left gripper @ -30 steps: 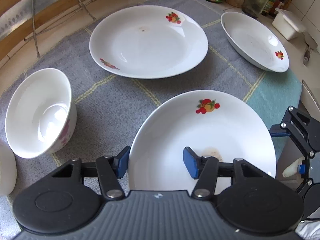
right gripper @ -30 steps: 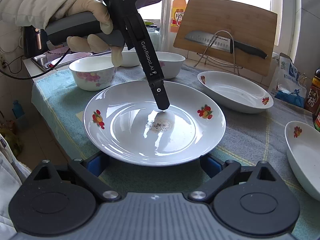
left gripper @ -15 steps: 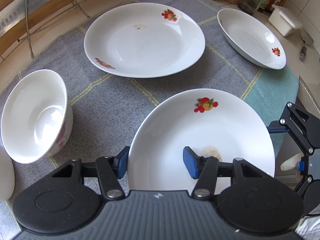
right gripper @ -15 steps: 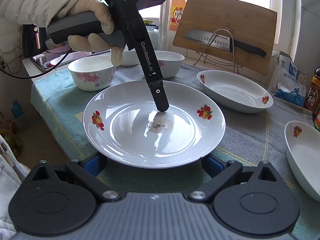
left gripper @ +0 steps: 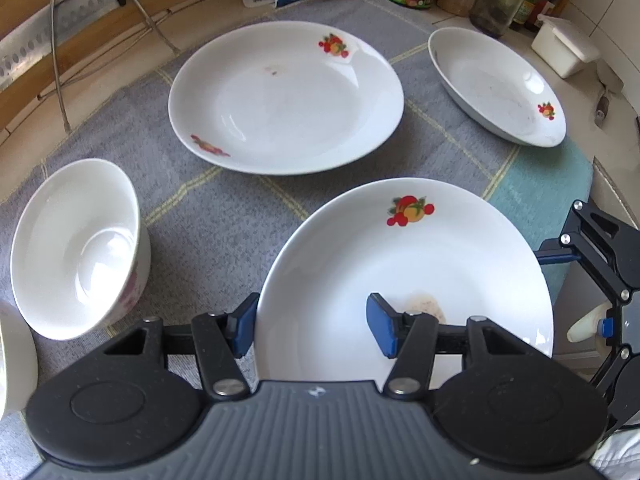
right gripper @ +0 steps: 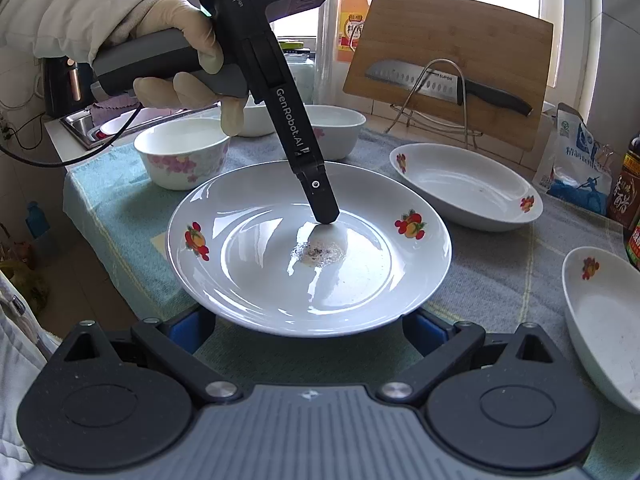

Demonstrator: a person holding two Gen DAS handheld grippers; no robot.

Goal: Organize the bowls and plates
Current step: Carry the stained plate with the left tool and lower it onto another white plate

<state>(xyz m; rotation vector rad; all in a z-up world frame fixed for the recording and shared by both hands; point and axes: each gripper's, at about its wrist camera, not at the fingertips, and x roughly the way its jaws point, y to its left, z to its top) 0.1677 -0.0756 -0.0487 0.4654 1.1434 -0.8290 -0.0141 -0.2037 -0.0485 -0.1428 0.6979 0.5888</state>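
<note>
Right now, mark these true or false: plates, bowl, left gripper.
1. The near plate has a smudge of residue at its centre. True.
2. The pink-flowered bowl sits inside that plate. False: it stands on the cloth, apart from the plate.
3. A knife sits in front of the upright cutting board. True.
4. The left gripper hangs clear of every dish. False: it straddles the near plate's rim, with one finger down inside the plate.
</note>
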